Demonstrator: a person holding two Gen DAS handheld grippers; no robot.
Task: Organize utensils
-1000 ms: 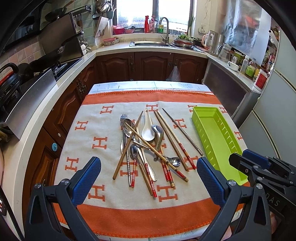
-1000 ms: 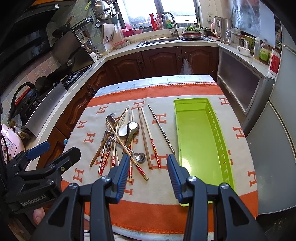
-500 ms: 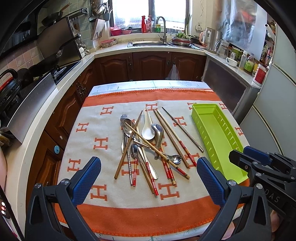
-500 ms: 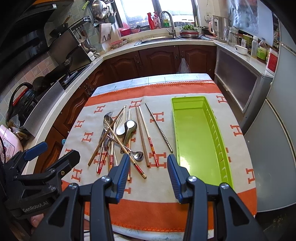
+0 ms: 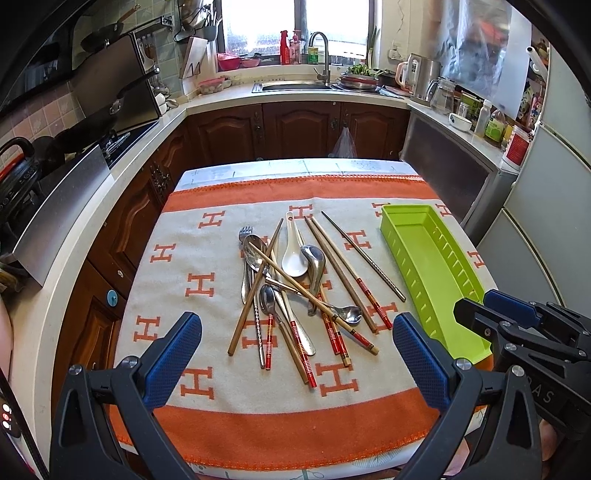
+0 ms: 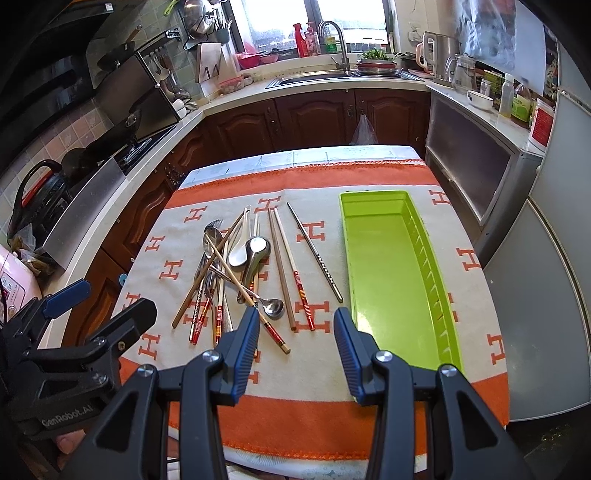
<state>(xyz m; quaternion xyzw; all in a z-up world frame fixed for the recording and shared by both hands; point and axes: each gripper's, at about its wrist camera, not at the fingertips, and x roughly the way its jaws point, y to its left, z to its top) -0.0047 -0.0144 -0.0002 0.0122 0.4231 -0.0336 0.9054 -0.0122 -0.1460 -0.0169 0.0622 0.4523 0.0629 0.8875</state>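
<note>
Daylight pours in from the blown-out kitchen window (image 5: pixel 295 26) straight ahead of my grippers, so the panes are pure white glare while the orange-and-cream patterned tablecloth (image 5: pixel 221 424) below me sits evenly bright and sharp. The shiny metal spoons (image 5: pixel 349 314) catch small highlights, and shadows under the pile are faint. Both fisheye views bow the white countertop edges (image 6: pixel 85 240) hard toward the rim, where everything falls into a black vignette.

home kitchen | sink with faucet (image 5: pixel 320 55) under window | wood cabinets (image 5: pixel 295 129) | stove with pans (image 5: pixel 110 107) | kettle (image 5: pixel 421 79) | fridge (image 6: pixel 554 240) | utensils on table (image 5: pixel 295 417)
</note>
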